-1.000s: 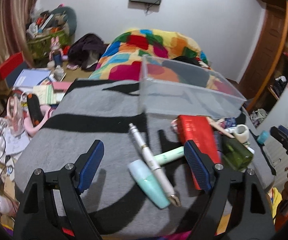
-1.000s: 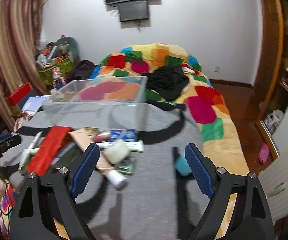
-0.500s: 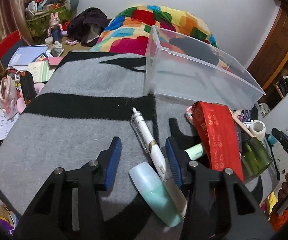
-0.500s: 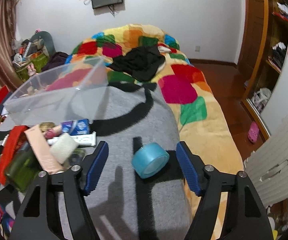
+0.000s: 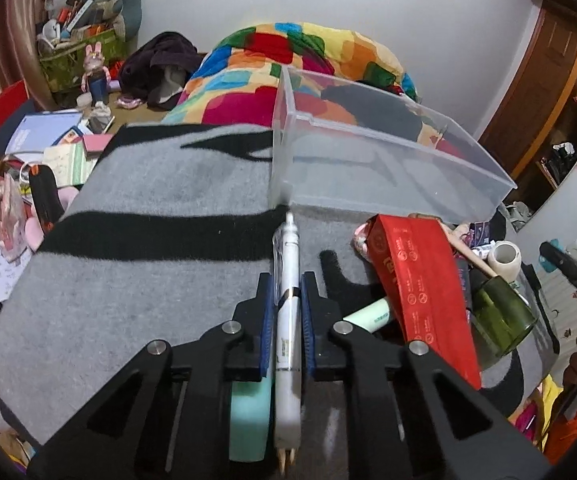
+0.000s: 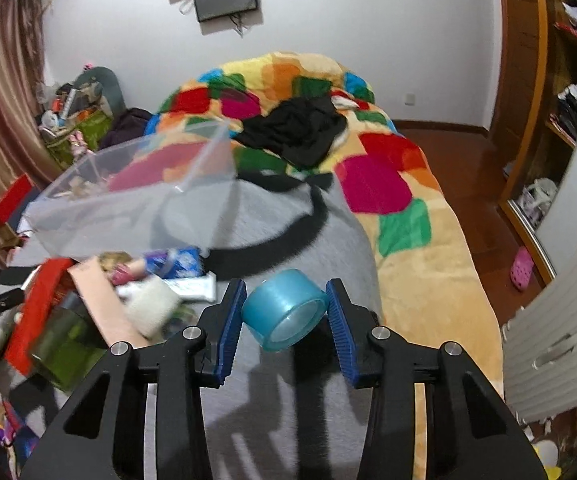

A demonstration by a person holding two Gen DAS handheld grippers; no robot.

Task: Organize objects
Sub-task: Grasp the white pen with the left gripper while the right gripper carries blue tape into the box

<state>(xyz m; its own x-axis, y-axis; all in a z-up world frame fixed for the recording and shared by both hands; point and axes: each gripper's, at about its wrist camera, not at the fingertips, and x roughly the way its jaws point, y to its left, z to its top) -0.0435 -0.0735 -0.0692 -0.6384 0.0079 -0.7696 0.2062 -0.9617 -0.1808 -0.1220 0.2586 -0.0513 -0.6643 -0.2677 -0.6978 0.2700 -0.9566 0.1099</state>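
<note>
Left wrist view: the left gripper (image 5: 286,312) is clamped on a white pen (image 5: 287,300), its blue pads pressed against the barrel on both sides. The pen runs lengthwise between the fingers, its far tip pointing at the near corner of a clear plastic bin (image 5: 372,160) that stands on a grey and black blanket (image 5: 148,264). A mint-green tube (image 5: 248,420) lies under the gripper, partly hidden by its frame. To the right sits a pile: a red box (image 5: 420,292) lying at a slant, a dark green jar (image 5: 502,322) on its side just beside it, and a small white roll (image 5: 506,258) near the far end of the pile. A multicoloured quilt (image 5: 288,60) covers the bed behind the bin. At the right edge, part of the other gripper shows, too little to read.

Right wrist view: the right gripper (image 6: 286,316) has its blue pads around a blue tape roll (image 6: 284,312), which lies tilted on the grey blanket, open end facing the camera. The left pad touches the roll; whether the right pad touches or stands just off it cannot be told. The clear plastic bin stands to the upper left, well apart from the roll. The pile of red box, green jar and a pink tube (image 6: 100,300) is blurred at left. A black garment (image 6: 296,132) lies on the quilt behind.
</note>
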